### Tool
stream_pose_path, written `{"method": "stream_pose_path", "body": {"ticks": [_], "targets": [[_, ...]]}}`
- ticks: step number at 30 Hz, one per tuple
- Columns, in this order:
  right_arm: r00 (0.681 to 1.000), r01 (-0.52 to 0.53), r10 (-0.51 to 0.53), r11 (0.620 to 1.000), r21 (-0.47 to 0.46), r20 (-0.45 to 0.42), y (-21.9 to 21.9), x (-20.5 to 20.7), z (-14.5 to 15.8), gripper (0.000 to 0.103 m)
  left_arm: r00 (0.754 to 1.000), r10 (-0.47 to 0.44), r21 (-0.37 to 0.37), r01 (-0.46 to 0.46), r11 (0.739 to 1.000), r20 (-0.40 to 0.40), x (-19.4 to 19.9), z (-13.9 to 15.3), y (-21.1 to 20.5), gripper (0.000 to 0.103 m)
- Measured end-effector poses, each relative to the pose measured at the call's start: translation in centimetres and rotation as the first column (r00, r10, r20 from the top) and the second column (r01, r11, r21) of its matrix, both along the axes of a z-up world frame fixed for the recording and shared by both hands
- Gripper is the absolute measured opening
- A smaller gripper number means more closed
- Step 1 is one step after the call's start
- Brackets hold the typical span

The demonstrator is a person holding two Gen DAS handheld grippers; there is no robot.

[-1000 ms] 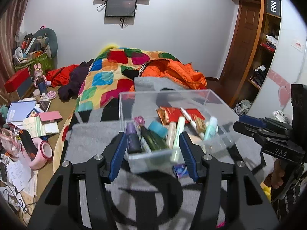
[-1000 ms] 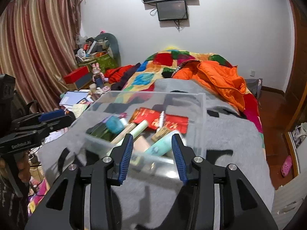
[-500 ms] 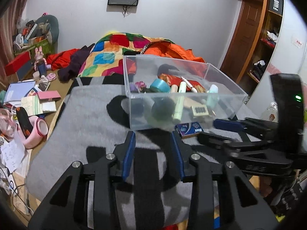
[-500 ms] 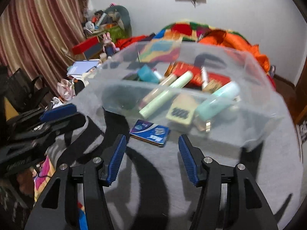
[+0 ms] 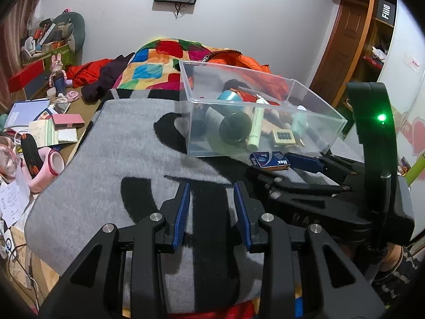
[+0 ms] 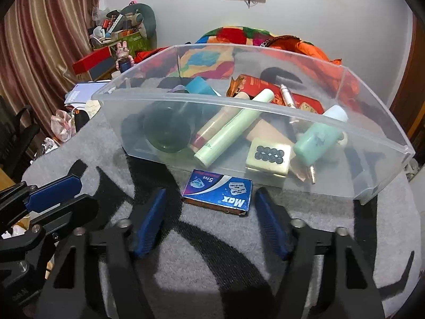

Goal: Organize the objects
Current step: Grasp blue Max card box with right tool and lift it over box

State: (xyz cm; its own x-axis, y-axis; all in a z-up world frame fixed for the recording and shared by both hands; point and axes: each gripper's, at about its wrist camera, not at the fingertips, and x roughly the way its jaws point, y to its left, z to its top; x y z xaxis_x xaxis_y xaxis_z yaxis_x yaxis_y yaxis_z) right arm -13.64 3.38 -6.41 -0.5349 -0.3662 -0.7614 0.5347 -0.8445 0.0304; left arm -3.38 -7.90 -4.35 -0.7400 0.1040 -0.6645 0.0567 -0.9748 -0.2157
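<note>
Clear plastic bin, left view: I see the bin (image 5: pixel 261 111) on the grey blanket (image 5: pixel 106 159), holding a dark round bottle (image 5: pixel 233 127), a pale green tube (image 5: pixel 255 130) and a dotted cream tile (image 5: pixel 283 136).
Blue box, left view: the Max box (image 5: pixel 269 159) lies outside, just beside the bin's near wall.
Left gripper (image 5: pixel 212 202): my jaws are parted, empty, over open blanket.
Right view, bin contents: a mint bottle (image 6: pixel 318 138) and a red packet (image 6: pixel 265 90) also lie inside.
Right gripper (image 6: pixel 211 220): jaws spread wide, empty, the box (image 6: pixel 219 192) just ahead between them.
</note>
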Motion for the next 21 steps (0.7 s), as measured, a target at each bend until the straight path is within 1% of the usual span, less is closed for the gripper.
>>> {"method": "stream_pose_path", "body": {"ticks": [1,2,7,11,14,16,18,21], "targets": [[1.0,0.002,-0.002,1.0,-0.004,0.002,0.0,0.1,0.1,0.048,1.0,0.002,0.001,-0.002,1.0,-0.001,0.0,0.0,0.0,0.034],[1.0,0.003,-0.003,1.0,-0.012,0.008,0.4,0.0,0.2,0.047,1.0,0.002,0.002,-0.002,1.0,-0.002,0.1,0.1,0.0,0.034],[0.999,-0.024,0.026,0.997,-0.07,0.027,1.8,0.2,0.5,0.046,1.0,0.0,-0.01,0.0,1.0,-0.01,0.2,0.7,0.2,0.034],[0.996,-0.039,0.05,0.986,-0.159,0.068,3.7,0.3,1.4,0.046,1.0,0.002,-0.027,-0.002,1.0,-0.02,0.2,1.5,0.6,0.034],[0.998,-0.048,0.056,0.978,-0.202,0.035,5.2,0.8,3.2,0.046,0.999,0.006,-0.026,-0.006,1.0,-0.032,-0.1,2.1,0.7,0.034],[0.997,-0.07,0.072,0.965,-0.254,0.0,6.5,1.4,4.8,0.046,0.999,0.009,-0.027,-0.01,1.0,-0.041,-0.4,2.6,0.9,0.034],[0.997,-0.067,0.057,0.958,-0.278,-0.045,7.3,1.7,6.3,0.046,0.999,0.01,-0.028,-0.011,1.0,-0.051,-0.7,3.1,1.1,0.034],[0.994,-0.057,0.028,0.956,-0.287,-0.104,8.0,1.5,8.1,0.046,0.997,0.012,-0.03,-0.014,0.999,-0.071,-1.3,3.9,1.5,0.034]]}}
